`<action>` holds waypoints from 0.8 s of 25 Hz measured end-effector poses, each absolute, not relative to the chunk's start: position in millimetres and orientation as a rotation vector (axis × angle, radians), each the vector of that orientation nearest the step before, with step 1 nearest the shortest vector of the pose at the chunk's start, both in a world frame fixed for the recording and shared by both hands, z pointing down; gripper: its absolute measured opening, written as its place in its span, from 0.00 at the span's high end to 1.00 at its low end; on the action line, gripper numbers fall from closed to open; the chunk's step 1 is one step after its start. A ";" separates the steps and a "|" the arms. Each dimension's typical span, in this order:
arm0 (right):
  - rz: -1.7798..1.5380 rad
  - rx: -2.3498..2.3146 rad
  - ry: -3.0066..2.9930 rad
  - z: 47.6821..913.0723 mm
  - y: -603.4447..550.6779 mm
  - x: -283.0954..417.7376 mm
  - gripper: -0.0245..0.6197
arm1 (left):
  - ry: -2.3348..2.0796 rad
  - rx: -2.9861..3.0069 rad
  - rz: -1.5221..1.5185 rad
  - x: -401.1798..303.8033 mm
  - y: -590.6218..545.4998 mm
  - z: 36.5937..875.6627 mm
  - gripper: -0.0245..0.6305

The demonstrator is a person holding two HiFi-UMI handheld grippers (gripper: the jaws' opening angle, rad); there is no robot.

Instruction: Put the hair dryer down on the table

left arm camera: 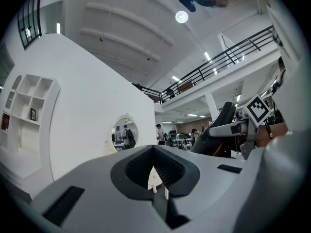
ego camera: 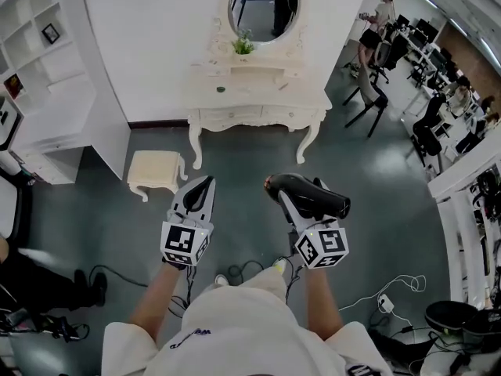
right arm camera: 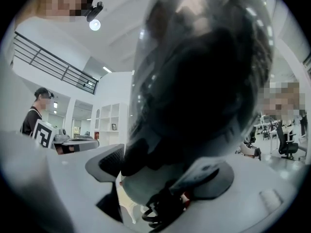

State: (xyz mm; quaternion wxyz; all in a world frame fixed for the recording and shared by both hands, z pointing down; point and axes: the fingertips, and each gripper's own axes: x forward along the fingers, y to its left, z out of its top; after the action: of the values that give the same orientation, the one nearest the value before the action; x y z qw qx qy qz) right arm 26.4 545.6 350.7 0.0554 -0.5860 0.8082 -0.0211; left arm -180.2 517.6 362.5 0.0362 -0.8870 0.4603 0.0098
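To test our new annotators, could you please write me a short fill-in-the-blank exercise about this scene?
1. The right gripper is clamped on a black ___.
2. The left gripper holds ___.
3. Above the white dressing table is an oval ___.
4. The small stool stands on the ___.
Missing words: hair dryer; nothing; mirror; floor.

Black hair dryer (ego camera: 321,200); white dressing table (ego camera: 235,117); cream stool (ego camera: 156,168); grey floor (ego camera: 376,186).

Left hand-held gripper (ego camera: 207,182) closed, right one (ego camera: 286,197) gripping
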 end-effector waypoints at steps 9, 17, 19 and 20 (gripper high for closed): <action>-0.034 -1.740 2.497 334.8 540.8 -0.6 0.30 | 1.440 -2.728 0.051 -203.9 520.9 357.2 0.95; -0.087 -1.745 2.491 342.1 541.3 -7.8 0.30 | 1.402 -2.727 0.012 -200.0 517.9 360.2 0.95; -0.078 -1.738 2.489 338.9 538.4 -8.6 0.30 | 1.403 -2.726 0.026 -200.3 515.8 356.8 0.95; -0.072 -1.735 2.485 337.8 537.7 -8.5 0.30 | 1.406 -2.727 0.027 -200.8 513.3 356.7 0.95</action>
State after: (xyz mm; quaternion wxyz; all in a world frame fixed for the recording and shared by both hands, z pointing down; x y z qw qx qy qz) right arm -8.5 537.7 337.8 0.0549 -0.5714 0.8185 -0.0238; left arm -200.8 513.3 356.7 0.0369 -0.8882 0.4579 0.0088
